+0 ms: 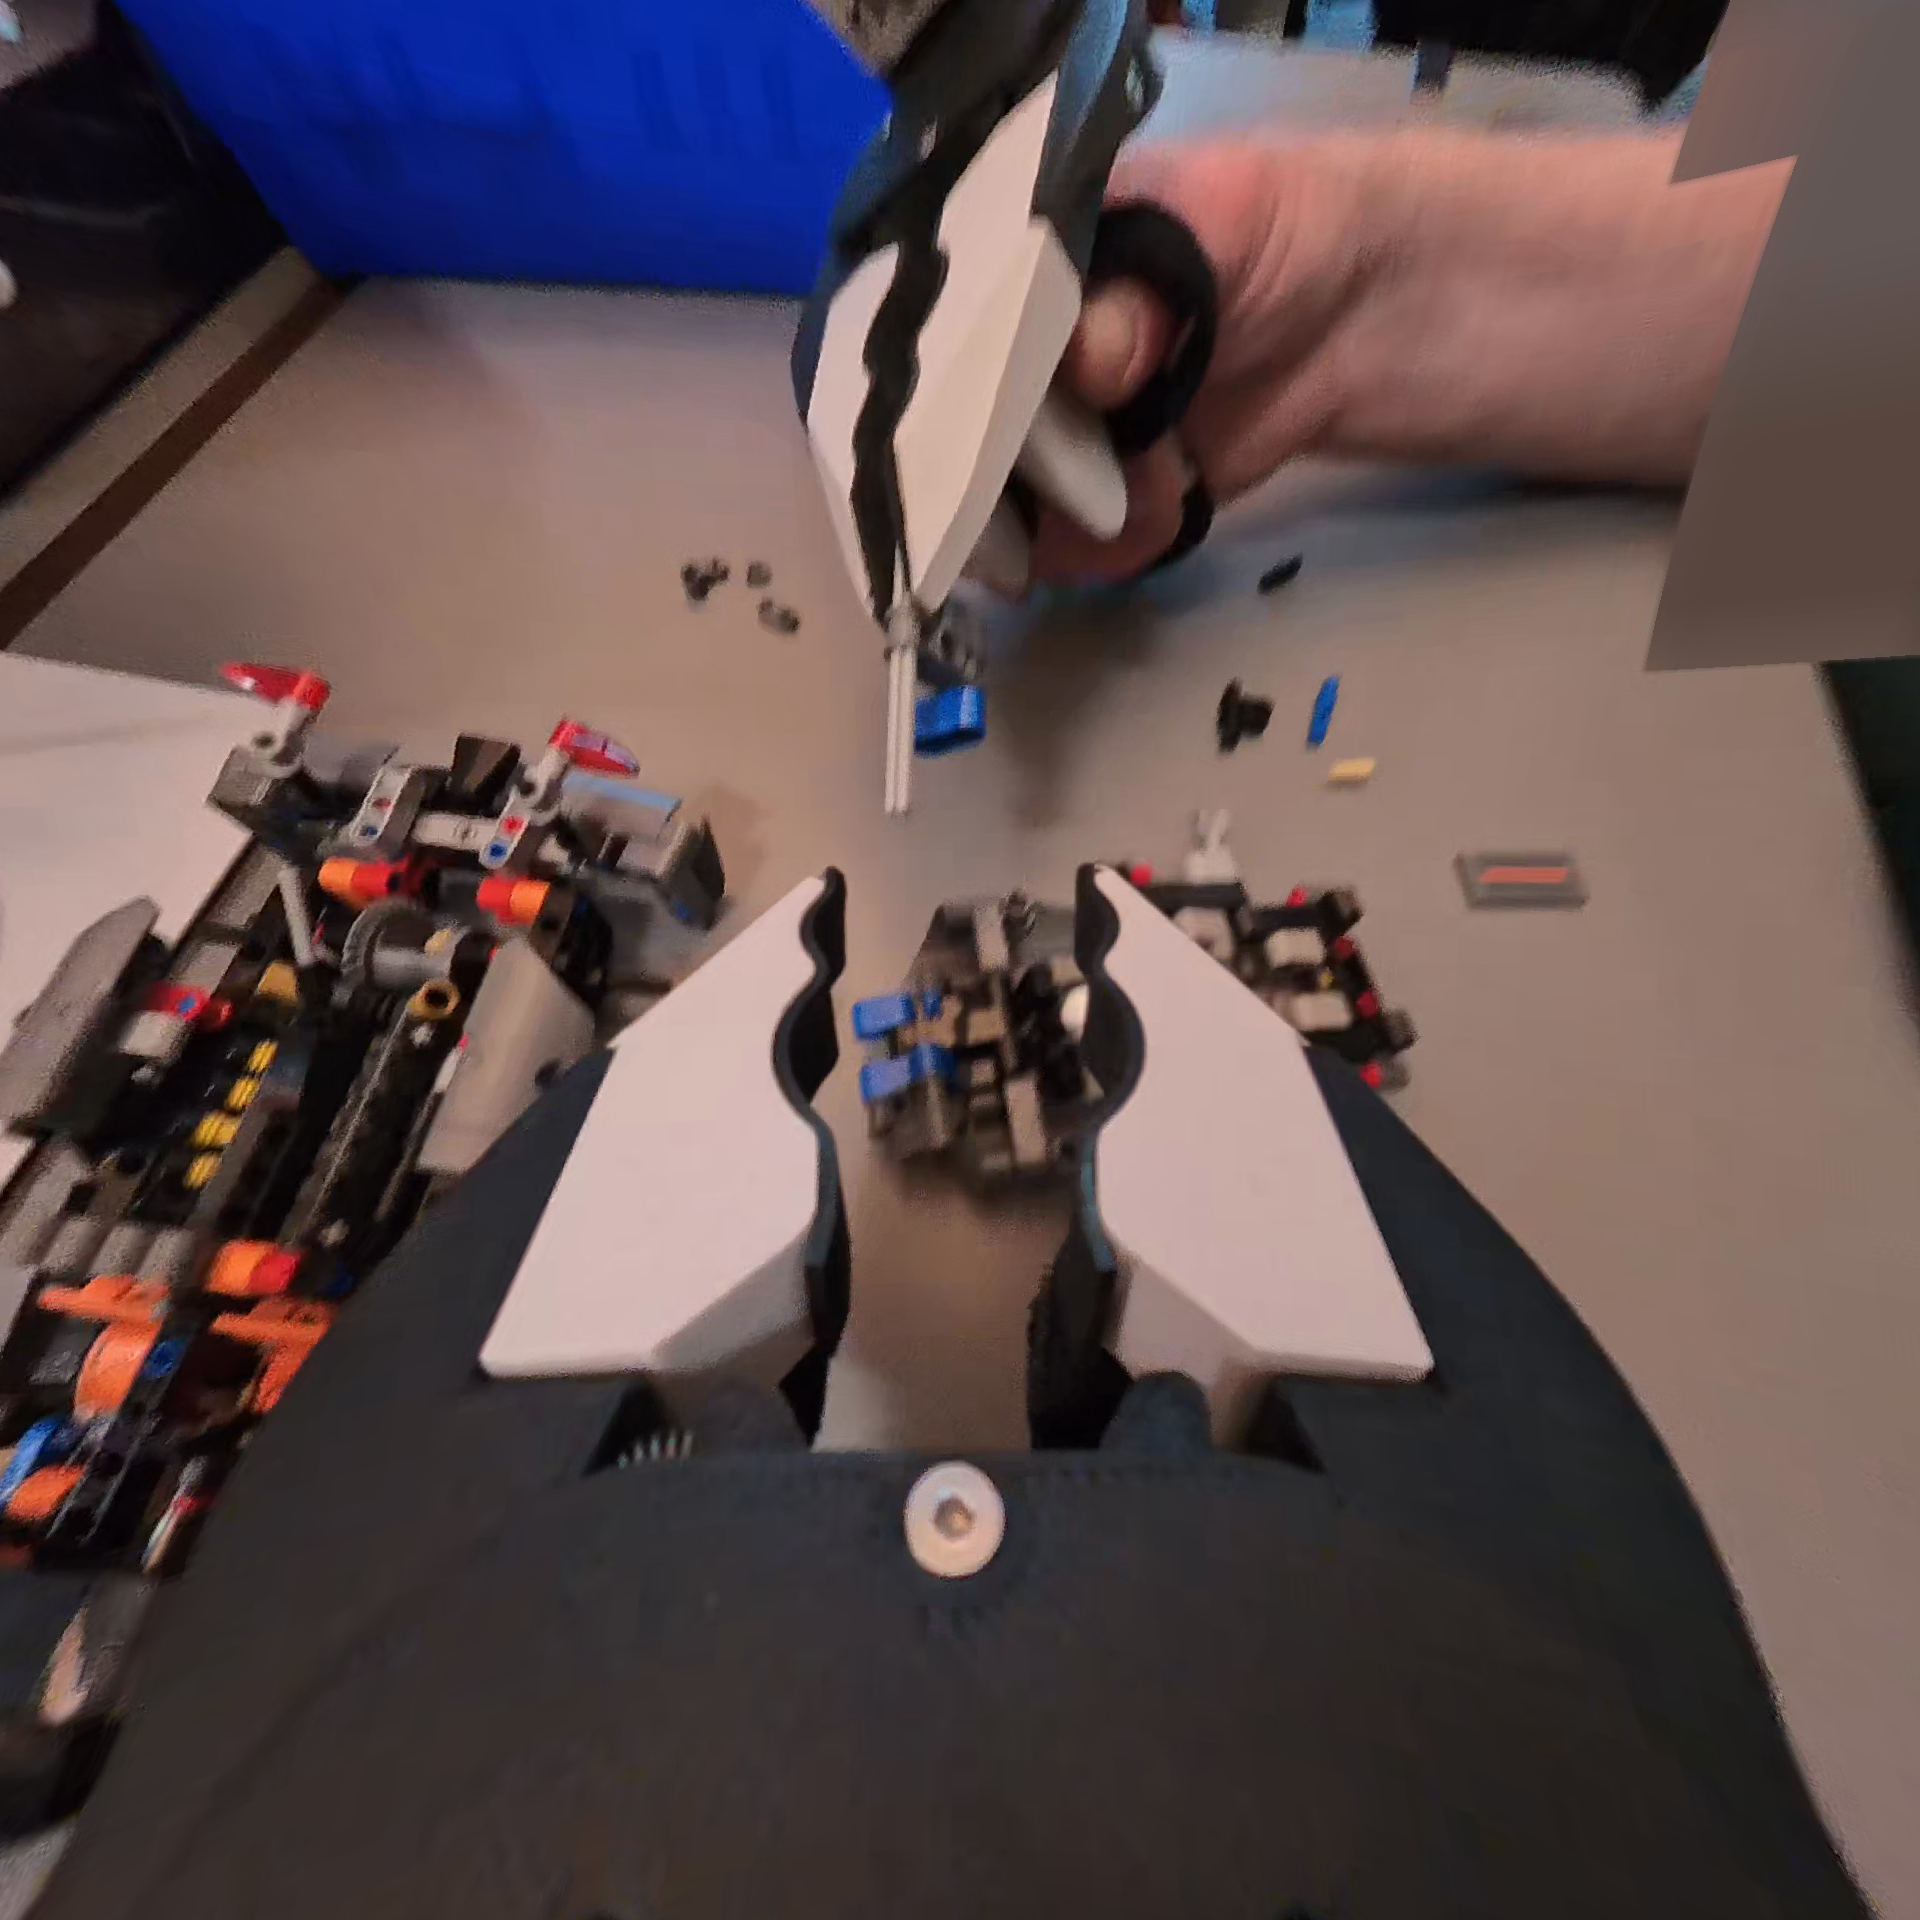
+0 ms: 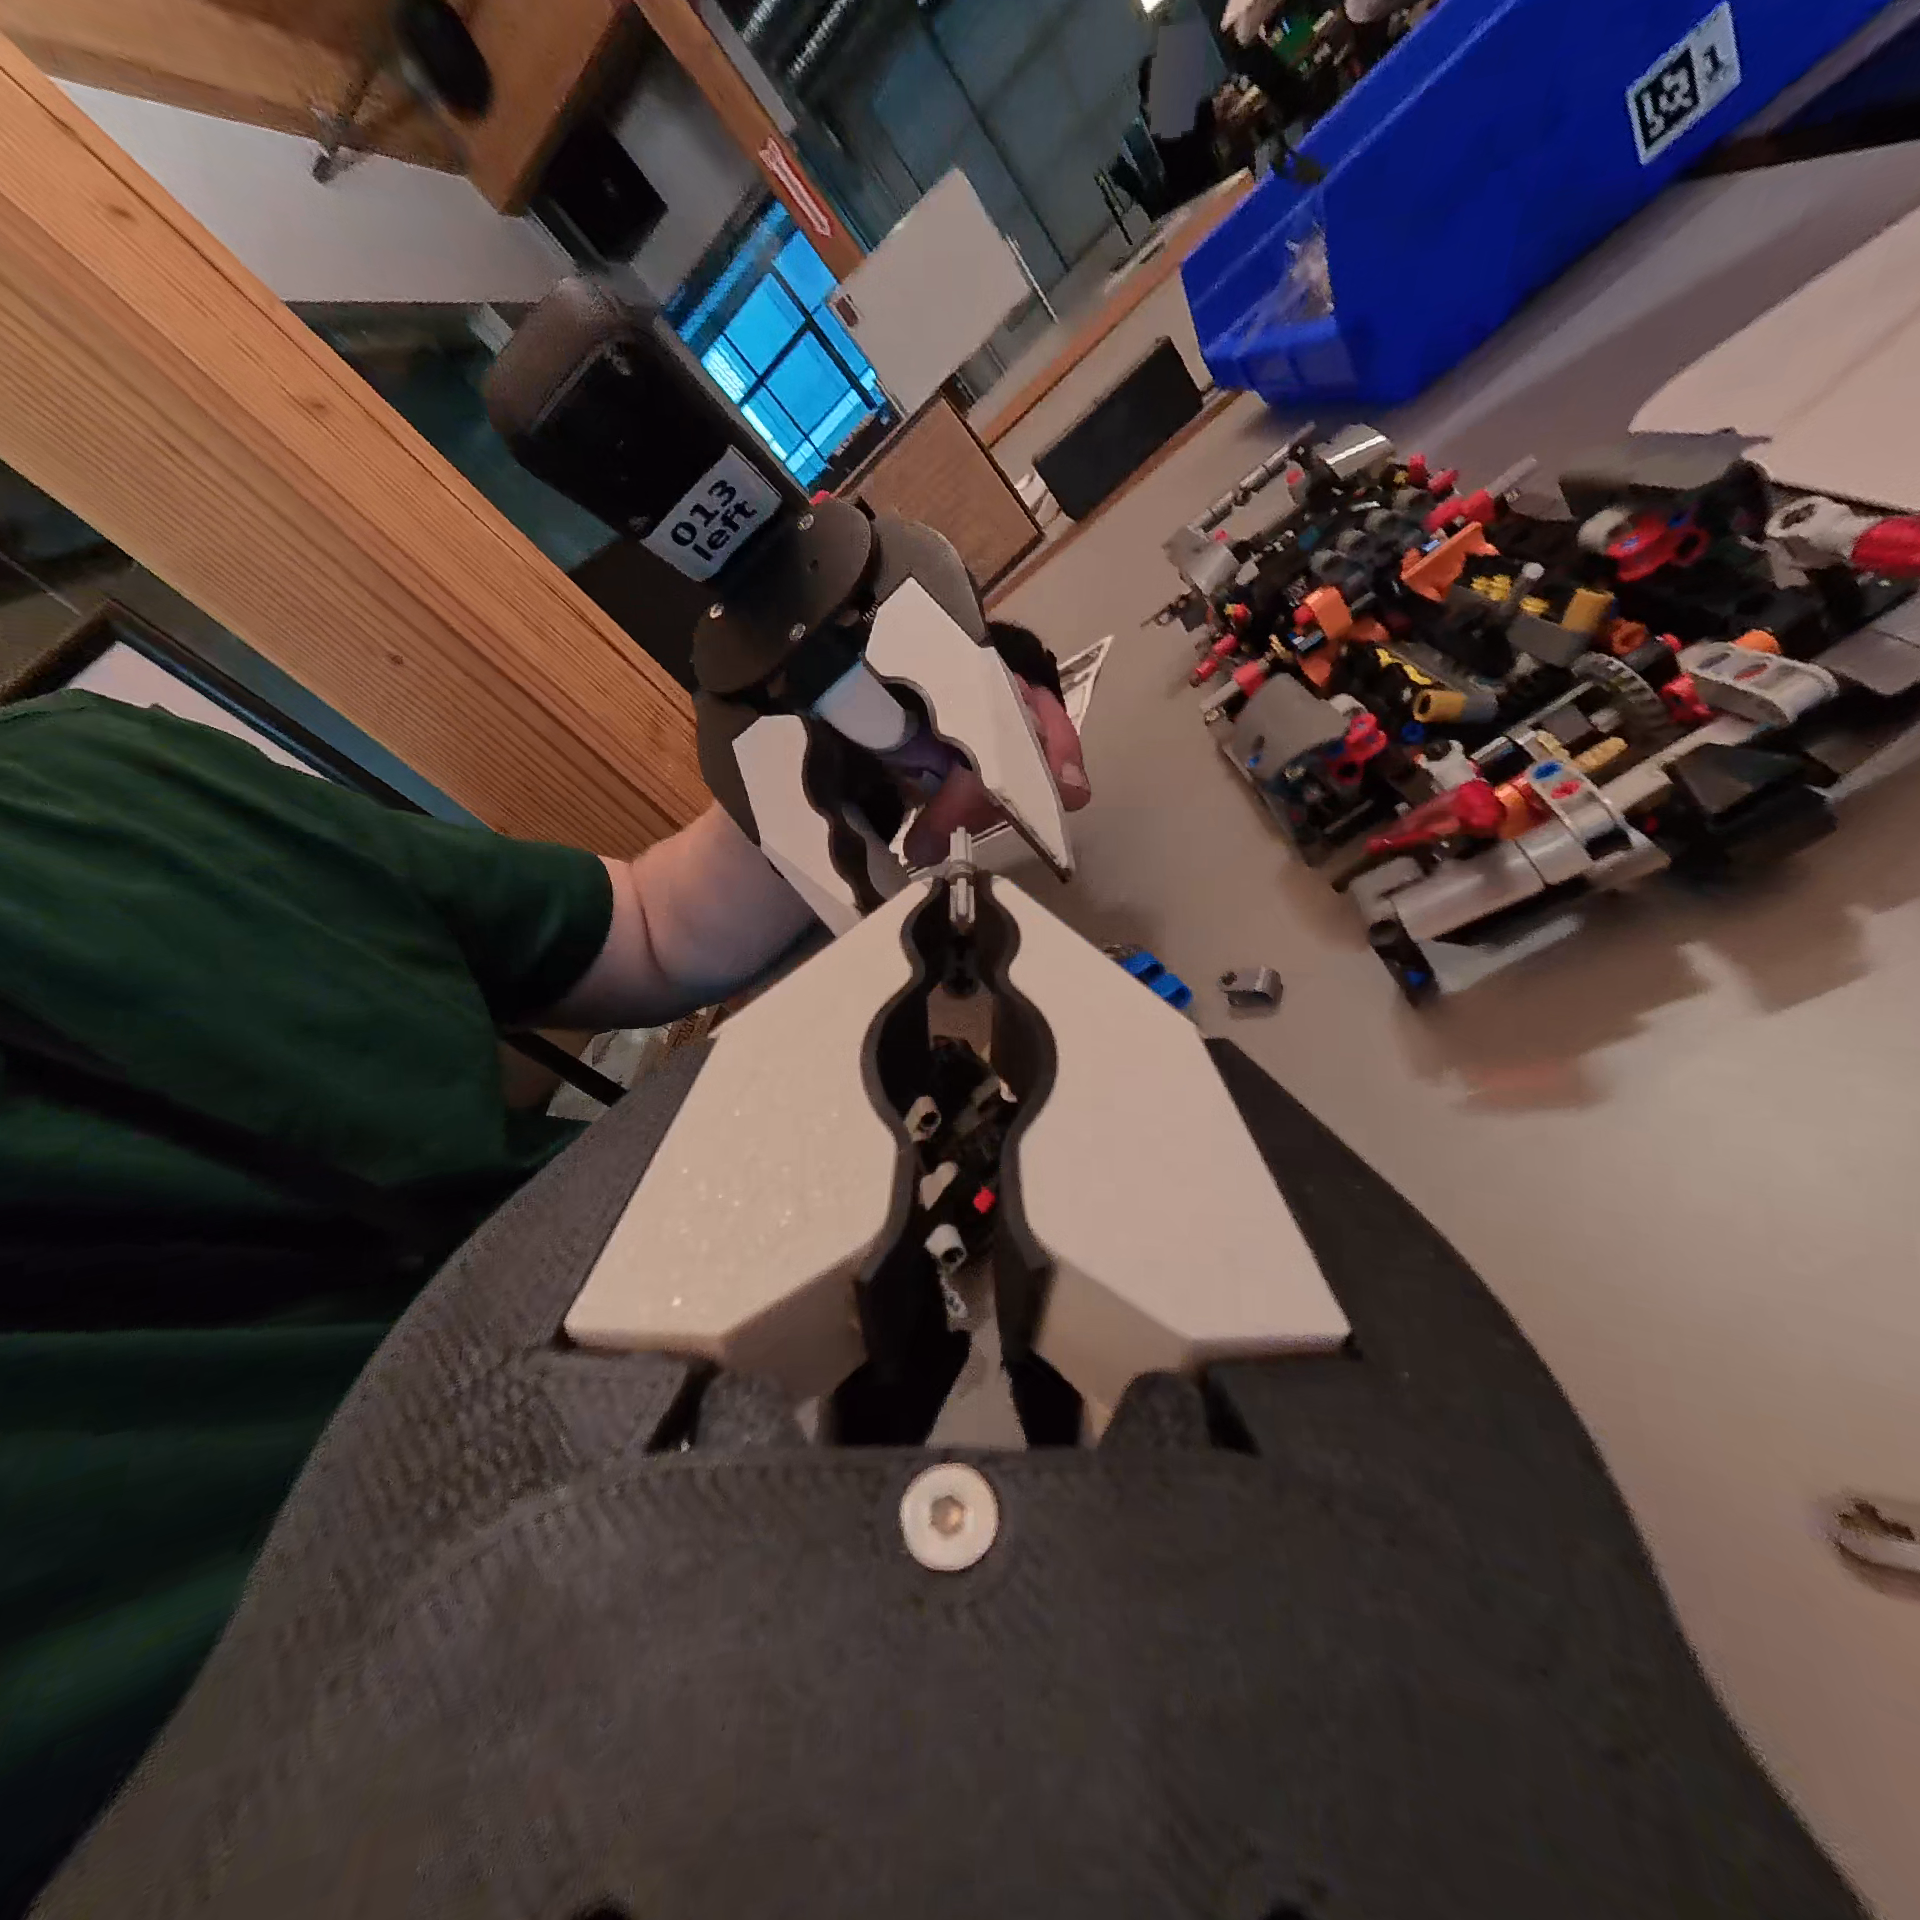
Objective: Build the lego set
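Note:
My left gripper (image 1: 956, 904) is open and empty, just above a small black and grey sub-assembly with blue parts (image 1: 977, 1049) on the grey table. My right gripper (image 1: 894, 613) points down farther back, shut on a thin grey axle (image 1: 899, 727) that hangs from its tips. In the right wrist view the right gripper (image 2: 961, 909) pinches that axle (image 2: 961, 878) at its very tips. The open left gripper (image 2: 935, 821) is just beyond it. The large, partly built car chassis (image 1: 312, 987) lies at the left and also shows in the right wrist view (image 2: 1507, 707).
A second black frame sub-assembly (image 1: 1278, 956) lies right of the left gripper. Loose parts lie on the table: a blue piece (image 1: 948, 717), black pins (image 1: 743, 592), a blue pin (image 1: 1322, 712) and a dark tile (image 1: 1522, 878). A blue bin (image 1: 499, 135) stands at the back, white paper (image 1: 83, 790) at the left. Across from one pair of fingers to the other is roughly 5 cm. From either gripper's tips it is about 15 cm to the blue pin (image 1: 1322, 712).

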`<state>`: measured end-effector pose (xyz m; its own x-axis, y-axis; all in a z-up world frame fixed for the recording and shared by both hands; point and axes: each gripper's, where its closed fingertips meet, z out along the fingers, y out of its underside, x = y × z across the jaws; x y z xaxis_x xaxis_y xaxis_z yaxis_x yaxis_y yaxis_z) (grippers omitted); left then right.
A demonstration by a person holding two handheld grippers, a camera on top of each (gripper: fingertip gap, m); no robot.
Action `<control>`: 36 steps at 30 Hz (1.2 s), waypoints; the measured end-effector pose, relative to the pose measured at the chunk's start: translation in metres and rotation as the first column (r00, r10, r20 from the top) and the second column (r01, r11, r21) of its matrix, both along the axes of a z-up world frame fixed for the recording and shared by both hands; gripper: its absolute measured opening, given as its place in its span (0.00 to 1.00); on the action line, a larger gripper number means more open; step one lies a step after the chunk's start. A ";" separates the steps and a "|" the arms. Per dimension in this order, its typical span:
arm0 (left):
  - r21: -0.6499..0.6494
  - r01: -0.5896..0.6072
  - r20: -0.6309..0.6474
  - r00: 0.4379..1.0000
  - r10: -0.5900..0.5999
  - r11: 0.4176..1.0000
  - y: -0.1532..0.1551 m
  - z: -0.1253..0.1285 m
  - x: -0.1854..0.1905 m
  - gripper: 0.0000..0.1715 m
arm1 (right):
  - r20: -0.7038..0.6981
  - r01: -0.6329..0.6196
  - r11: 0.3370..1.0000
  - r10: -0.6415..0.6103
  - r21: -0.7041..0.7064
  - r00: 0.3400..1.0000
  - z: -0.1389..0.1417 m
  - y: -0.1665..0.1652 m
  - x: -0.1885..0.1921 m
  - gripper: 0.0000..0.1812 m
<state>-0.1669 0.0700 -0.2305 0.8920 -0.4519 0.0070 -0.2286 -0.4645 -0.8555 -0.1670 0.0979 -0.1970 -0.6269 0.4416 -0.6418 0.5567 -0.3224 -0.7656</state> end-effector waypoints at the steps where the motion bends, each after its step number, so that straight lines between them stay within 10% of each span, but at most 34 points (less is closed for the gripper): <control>1: 0.031 -0.011 0.036 0.999 0.010 0.999 0.005 0.008 0.004 0.24 | -0.009 -0.003 1.000 0.003 -0.005 1.000 0.002 -0.002 0.000 0.01; 8: 0.150 -0.035 0.174 0.985 0.009 0.988 0.012 0.034 0.009 0.02 | -0.046 -0.018 0.999 0.020 0.031 0.999 0.011 -0.011 0.007 0.01; 20: 0.200 -0.127 0.365 0.930 0.046 0.972 0.012 0.051 -0.011 0.01 | -0.146 0.127 0.974 -0.100 0.188 0.984 0.016 0.002 -0.001 0.16; 36: 0.316 -0.117 -0.037 0.990 0.136 0.942 0.021 0.048 0.002 0.01 | -0.223 0.217 0.896 -0.138 0.386 0.965 0.017 -0.004 -0.004 0.25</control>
